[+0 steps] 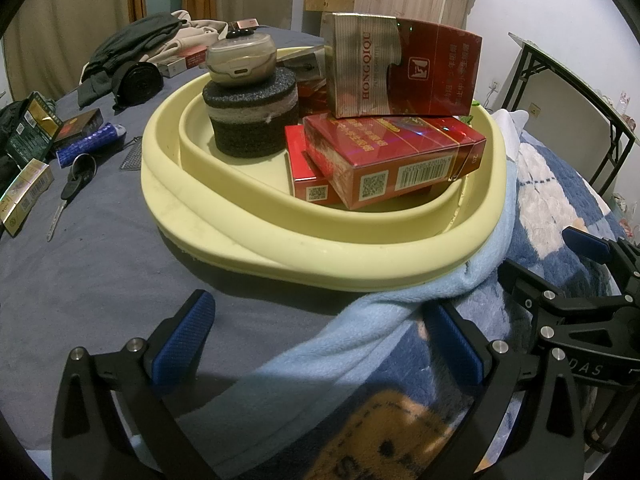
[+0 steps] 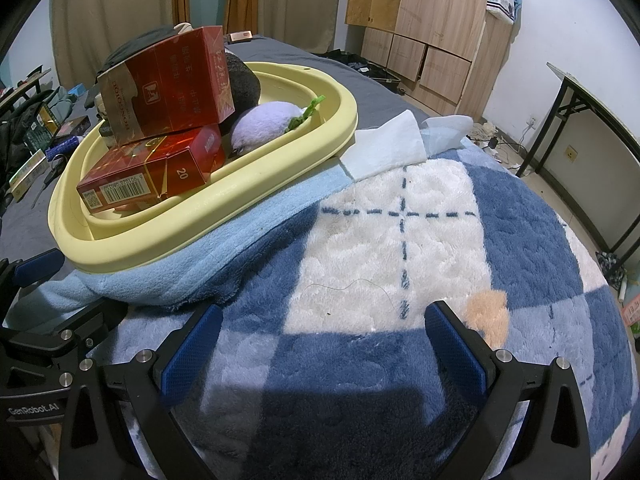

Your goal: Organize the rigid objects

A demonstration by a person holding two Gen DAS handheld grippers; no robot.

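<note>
A pale yellow basin (image 1: pixel 240 216) sits on the bed; it also shows in the right wrist view (image 2: pixel 200 208). It holds stacked red cigarette packs (image 1: pixel 392 152), a red and gold pack (image 1: pixel 400 68) on top, a dark sponge stack (image 1: pixel 252 116) with a beige earbud case (image 1: pixel 242 60), and a purple plush (image 2: pixel 260 128). My left gripper (image 1: pixel 316 340) is open and empty just in front of the basin. My right gripper (image 2: pixel 320 340) is open and empty over the blue and white blanket, to the right of the basin.
Loose on the grey sheet at left lie a key (image 1: pixel 72 188), a blue textured tube (image 1: pixel 88 144), a dark box (image 1: pixel 78 124), green and gold packs (image 1: pixel 28 132) and dark clothes (image 1: pixel 132 56). A white tissue (image 2: pixel 384 148) lies beside the basin. A black-legged table (image 2: pixel 592 128) stands at right.
</note>
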